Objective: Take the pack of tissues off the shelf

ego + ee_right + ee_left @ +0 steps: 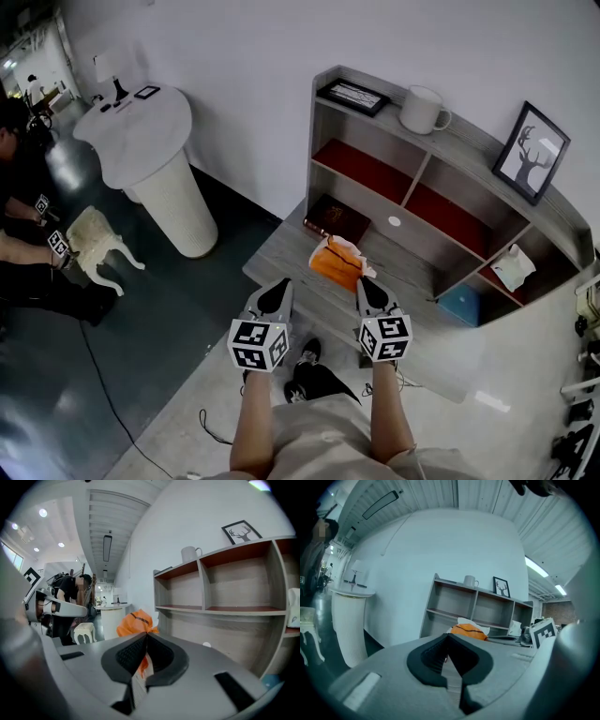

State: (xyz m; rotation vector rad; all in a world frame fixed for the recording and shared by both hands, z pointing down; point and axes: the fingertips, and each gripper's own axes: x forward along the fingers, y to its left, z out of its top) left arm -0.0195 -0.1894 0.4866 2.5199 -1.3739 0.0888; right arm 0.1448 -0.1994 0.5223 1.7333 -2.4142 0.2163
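Task status: the pack of tissues [337, 262], orange with a white flap, is clear of the compartments of the shelf [473, 141]. I judge the take-off largely done, with only the carry away and set-down left.
Pack location: centre of the head view, in front of the shelf and above its lower ledge, at the tip of the right gripper [366, 283]. I cannot tell whether its underside touches the ledge.
Right gripper: clenched on the pack. Its own view shows orange wrapper pinched between the two dark pads, with the bulk of the pack standing out beyond the tips.
Left gripper [278, 285]: jaws pressed together with nothing between the pads. The pack lies beyond and to its right, apart from it.
Hand pose: the person's forearms [255, 422] reach forward from the bottom of the frame, side by side. Both grippers point toward the shelf and only slightly downward, the right a little further ahead.
Other items on shelf: on the top board, a white mug [424, 109], a deer picture [532, 152] and a flat frame [353, 96]. A dark box [336, 217] lies on the ledge, and a pale packet [513, 267] sits in the lower-right compartment above a blue box [459, 305].
Room: white pedestal table [150, 159] at upper left, small white stool [98, 244] near the left edge.
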